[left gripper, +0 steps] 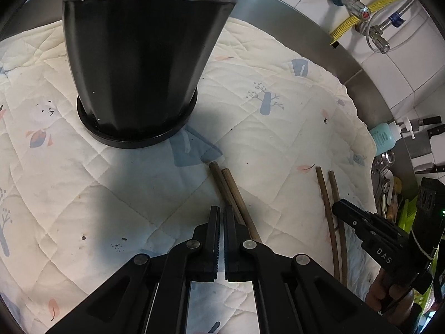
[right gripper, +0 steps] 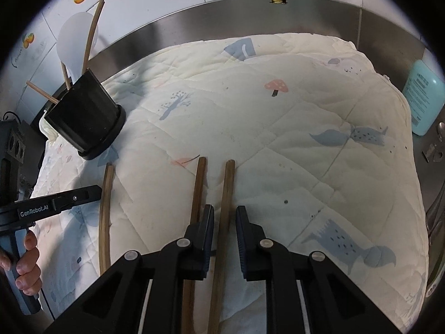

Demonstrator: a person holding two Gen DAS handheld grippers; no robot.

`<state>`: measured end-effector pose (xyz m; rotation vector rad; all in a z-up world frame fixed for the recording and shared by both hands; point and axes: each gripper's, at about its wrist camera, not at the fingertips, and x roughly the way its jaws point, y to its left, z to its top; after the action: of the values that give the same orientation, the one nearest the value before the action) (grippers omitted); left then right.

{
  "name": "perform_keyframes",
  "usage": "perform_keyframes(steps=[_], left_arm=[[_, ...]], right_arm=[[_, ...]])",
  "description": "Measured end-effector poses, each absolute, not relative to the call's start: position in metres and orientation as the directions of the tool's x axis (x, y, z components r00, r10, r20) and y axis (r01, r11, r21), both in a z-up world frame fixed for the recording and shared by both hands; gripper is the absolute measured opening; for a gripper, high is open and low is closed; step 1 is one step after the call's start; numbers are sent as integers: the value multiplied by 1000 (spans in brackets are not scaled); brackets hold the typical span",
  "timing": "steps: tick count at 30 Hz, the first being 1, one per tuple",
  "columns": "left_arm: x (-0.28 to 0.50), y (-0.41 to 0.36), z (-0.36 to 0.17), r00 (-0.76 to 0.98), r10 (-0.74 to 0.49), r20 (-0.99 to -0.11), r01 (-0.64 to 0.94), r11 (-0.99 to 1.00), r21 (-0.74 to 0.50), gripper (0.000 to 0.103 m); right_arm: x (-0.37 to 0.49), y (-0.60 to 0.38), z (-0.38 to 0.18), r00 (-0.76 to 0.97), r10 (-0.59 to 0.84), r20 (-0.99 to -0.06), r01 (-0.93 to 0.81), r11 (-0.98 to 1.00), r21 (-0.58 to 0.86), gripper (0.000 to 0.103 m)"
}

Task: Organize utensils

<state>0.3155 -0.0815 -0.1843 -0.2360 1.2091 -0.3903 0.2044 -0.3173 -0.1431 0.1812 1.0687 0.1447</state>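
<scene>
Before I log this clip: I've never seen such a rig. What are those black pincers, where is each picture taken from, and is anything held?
No robot here: a person holds a two-finger tool in each hand, each with a fisheye camera looking along its fingers. The left view shows the left gripper, nearly closed on nothing, facing a black round utensil pot holding chopsticks. The right view shows the right gripper, open, straddling one dark wooden chopstick without gripping it. Its partner chopstick lies just outside the left finger, and a further pair lies near the left gripper. All rest on a cream quilted cloth.
</scene>
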Motion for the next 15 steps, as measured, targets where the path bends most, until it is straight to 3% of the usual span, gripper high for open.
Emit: perform_keyframes(steps=[6, 15], left_arm=[[326, -81, -185, 294, -412, -862, 127, 911, -392, 3], [338, -79, -185, 306, -426, -851, 50, 900, -433, 3]], right_arm=[[212, -313, -144, 471, 172, -865, -43, 984, 172, 11], [213, -314, -144, 472, 178, -863, -48, 983, 177, 11]])
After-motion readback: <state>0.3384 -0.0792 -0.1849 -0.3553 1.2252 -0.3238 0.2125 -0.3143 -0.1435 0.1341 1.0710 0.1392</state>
